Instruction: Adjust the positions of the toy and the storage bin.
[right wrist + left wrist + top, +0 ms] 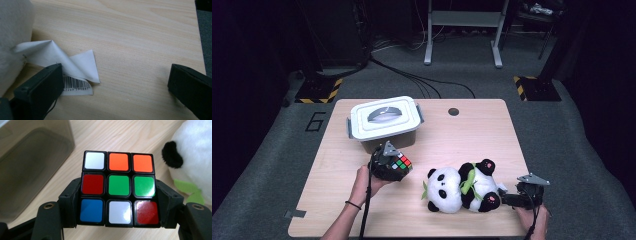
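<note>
Left gripper (398,165) pinching puzzle cube (119,188), carried just in front of lidded box (384,122). Lid on; stowing not done. Right gripper (113,82) spread, empty, beside plush panda (462,187), well right of box.

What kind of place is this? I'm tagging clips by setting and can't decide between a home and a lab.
Probably a lab or recording studio, not a home: a bare wooden table stands on grey carpet, with hazard-striped stand bases, loose floor cables and a metal frame in the dark behind.
</note>
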`<state>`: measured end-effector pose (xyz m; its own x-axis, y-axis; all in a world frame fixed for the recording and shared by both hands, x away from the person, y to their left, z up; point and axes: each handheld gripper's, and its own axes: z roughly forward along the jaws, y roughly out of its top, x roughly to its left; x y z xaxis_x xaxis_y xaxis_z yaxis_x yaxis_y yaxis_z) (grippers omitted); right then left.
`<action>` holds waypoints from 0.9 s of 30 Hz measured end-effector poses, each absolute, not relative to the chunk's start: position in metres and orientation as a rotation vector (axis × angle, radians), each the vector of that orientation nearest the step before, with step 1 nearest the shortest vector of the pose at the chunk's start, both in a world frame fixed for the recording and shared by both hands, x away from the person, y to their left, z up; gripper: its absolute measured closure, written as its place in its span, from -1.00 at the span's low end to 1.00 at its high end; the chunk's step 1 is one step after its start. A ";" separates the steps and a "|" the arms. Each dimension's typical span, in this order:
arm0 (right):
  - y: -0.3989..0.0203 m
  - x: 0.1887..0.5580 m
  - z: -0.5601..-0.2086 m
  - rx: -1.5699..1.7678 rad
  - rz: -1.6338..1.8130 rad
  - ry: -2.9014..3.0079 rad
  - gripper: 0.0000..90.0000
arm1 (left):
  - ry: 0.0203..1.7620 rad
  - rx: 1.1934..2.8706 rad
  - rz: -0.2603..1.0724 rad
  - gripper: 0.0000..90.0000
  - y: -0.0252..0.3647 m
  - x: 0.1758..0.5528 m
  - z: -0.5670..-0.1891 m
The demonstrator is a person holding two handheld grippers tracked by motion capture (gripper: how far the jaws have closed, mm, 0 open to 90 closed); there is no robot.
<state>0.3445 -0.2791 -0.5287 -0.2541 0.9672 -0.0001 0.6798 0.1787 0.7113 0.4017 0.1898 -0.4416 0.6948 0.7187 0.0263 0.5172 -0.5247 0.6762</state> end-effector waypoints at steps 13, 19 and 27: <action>-0.279 0.344 -0.529 1.546 0.836 2.004 -1.00 | 1.034 2.215 0.443 -0.25 0.226 0.389 -0.448; -0.279 0.344 -0.529 1.546 0.836 2.003 -1.00 | 1.085 2.206 0.464 -0.25 0.244 0.384 -0.450; -0.279 0.345 -0.529 1.546 0.837 2.003 -1.00 | 1.186 2.157 0.485 -0.25 0.274 0.379 -0.457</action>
